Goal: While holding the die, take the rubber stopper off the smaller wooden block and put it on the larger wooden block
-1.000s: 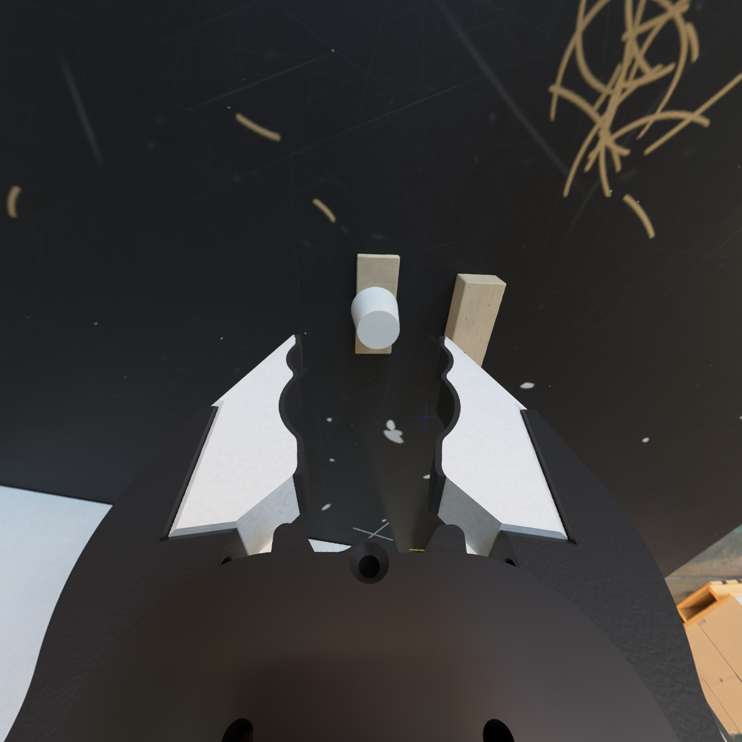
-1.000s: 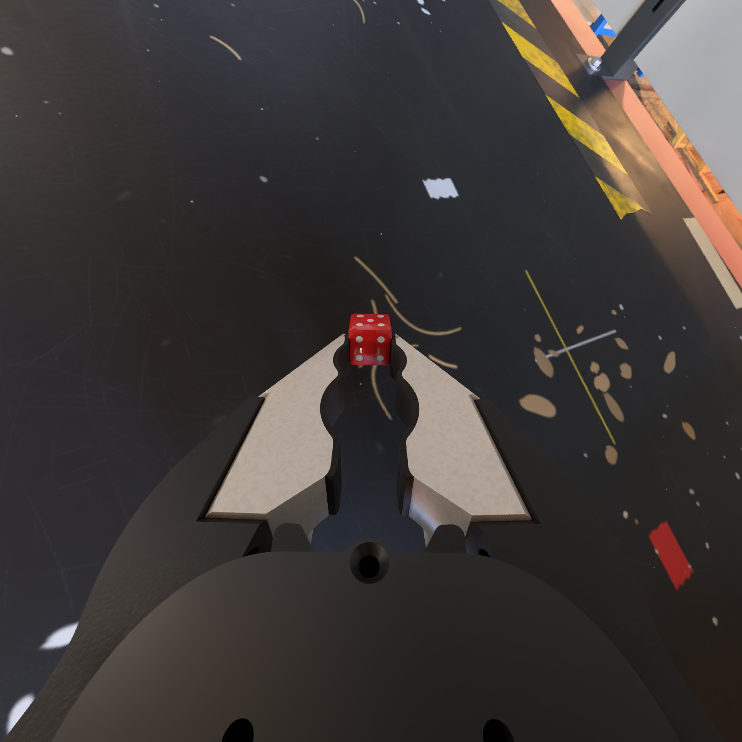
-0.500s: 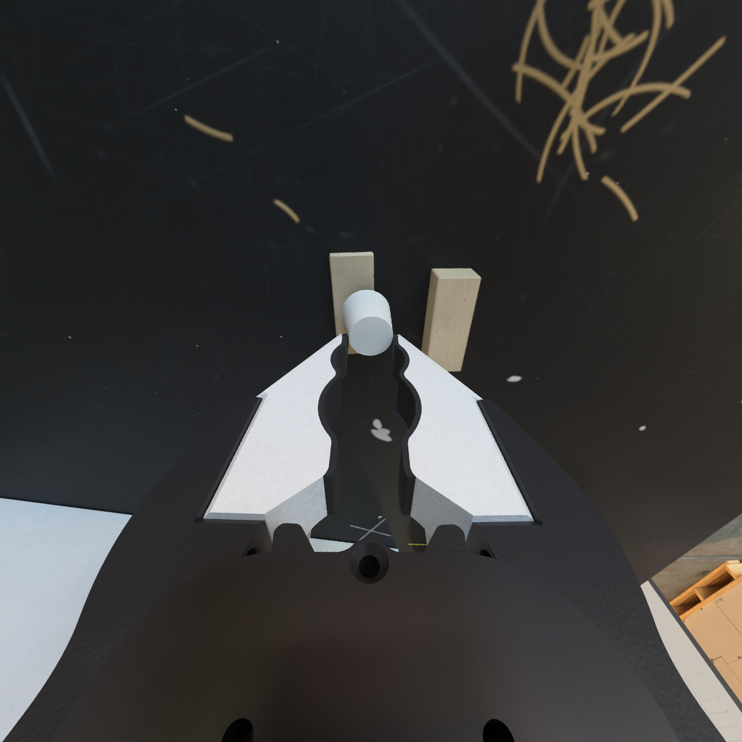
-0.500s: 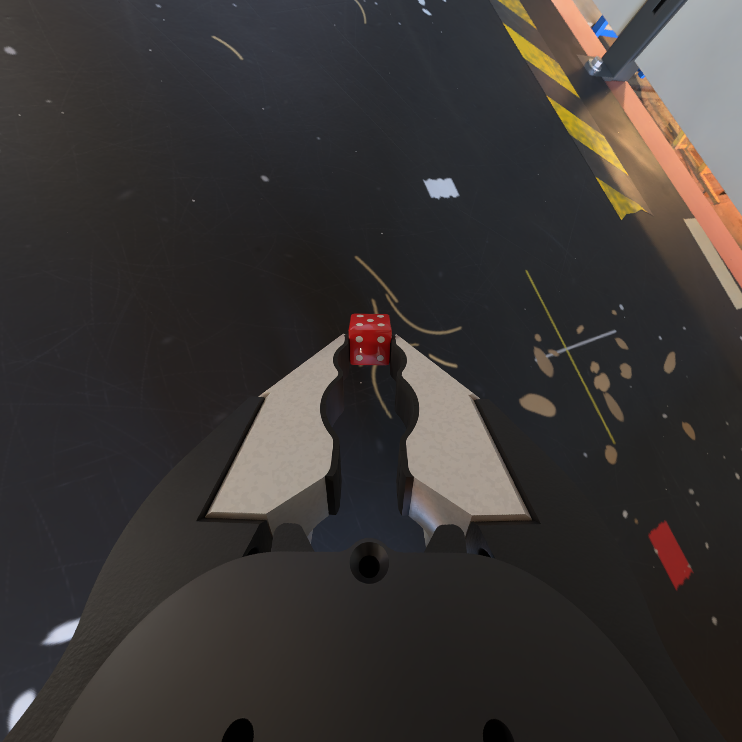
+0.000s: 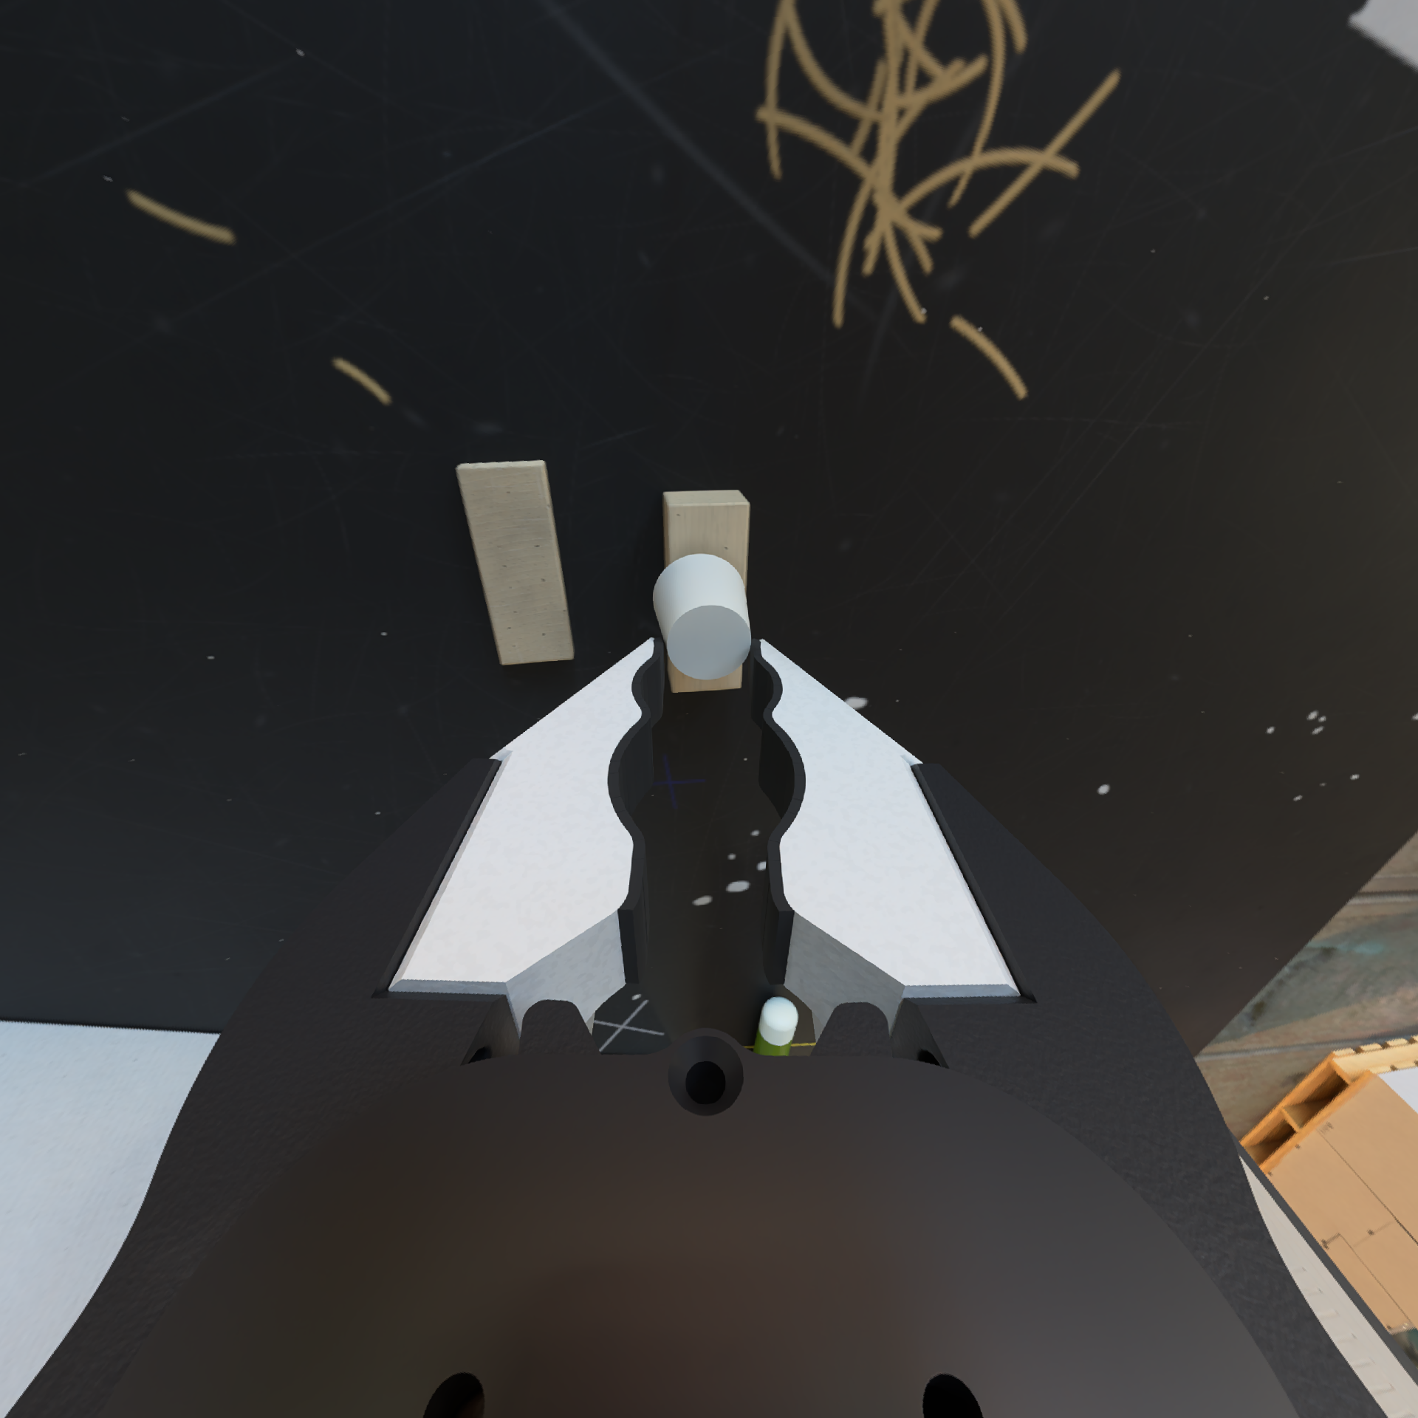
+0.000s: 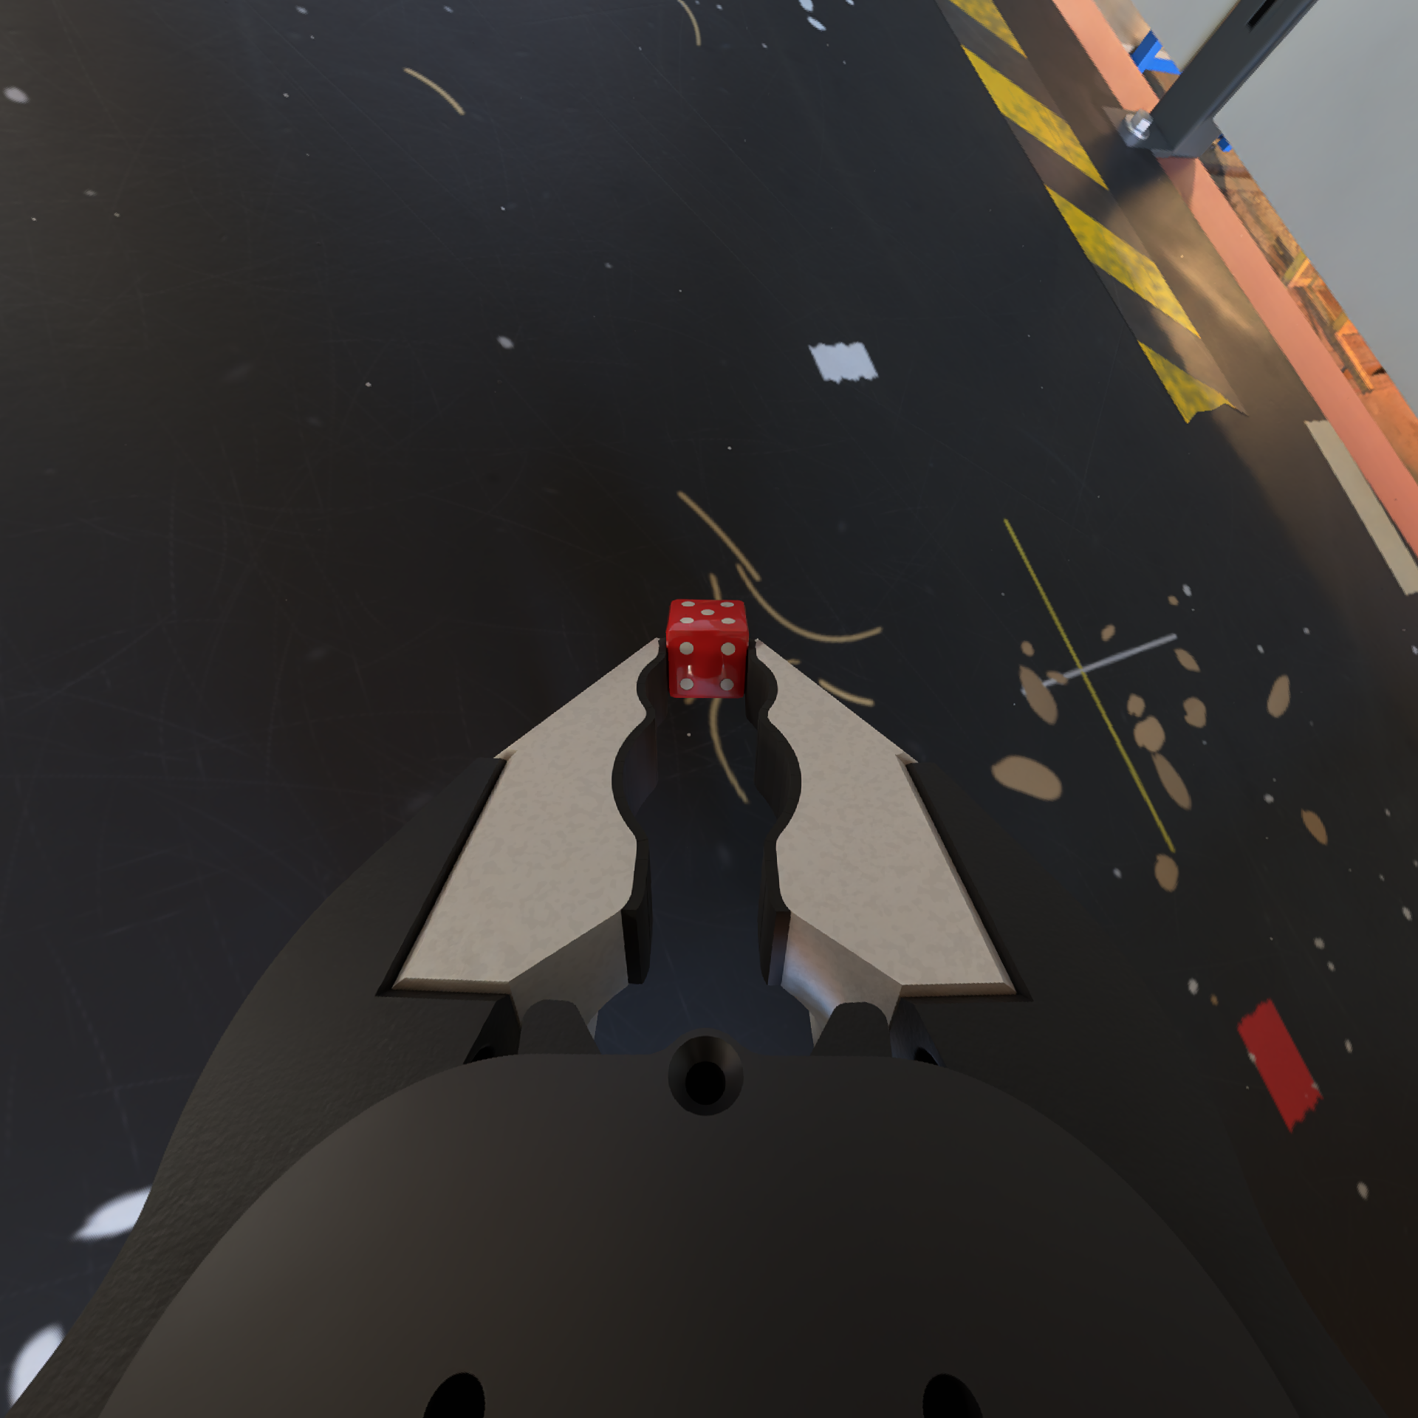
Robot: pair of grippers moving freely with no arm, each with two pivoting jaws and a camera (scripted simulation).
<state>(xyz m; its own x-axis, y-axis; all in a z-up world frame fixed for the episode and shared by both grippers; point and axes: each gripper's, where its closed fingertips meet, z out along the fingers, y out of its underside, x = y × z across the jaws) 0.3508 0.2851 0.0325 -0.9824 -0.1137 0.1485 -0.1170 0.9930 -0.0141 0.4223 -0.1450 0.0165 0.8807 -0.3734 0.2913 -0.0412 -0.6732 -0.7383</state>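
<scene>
My left gripper [image 5: 706, 661] is shut on the pale grey rubber stopper [image 5: 702, 621] at its fingertips. The stopper hangs in front of the thicker wooden block [image 5: 706, 525], which lies straight ahead on the black table; I cannot tell whether they touch. The thinner, flat wooden block [image 5: 516, 560] lies bare to the left of it. My right gripper [image 6: 706, 664] is shut on the red die [image 6: 706, 648] with white pips and holds it at the fingertips above the table.
A small green and white object [image 5: 776, 1024] shows between the left finger bases. A white sheet [image 5: 77, 1112] lies at the lower left and wooden crates [image 5: 1343, 1136] beyond the table's right edge. The right wrist view shows hazard tape [image 6: 1074, 192], a metal post [image 6: 1197, 100] and red tape [image 6: 1277, 1063].
My left gripper has shut on the stopper, taken it off the flat block and moved right, over the thicker block. The right gripper and die have not moved.
</scene>
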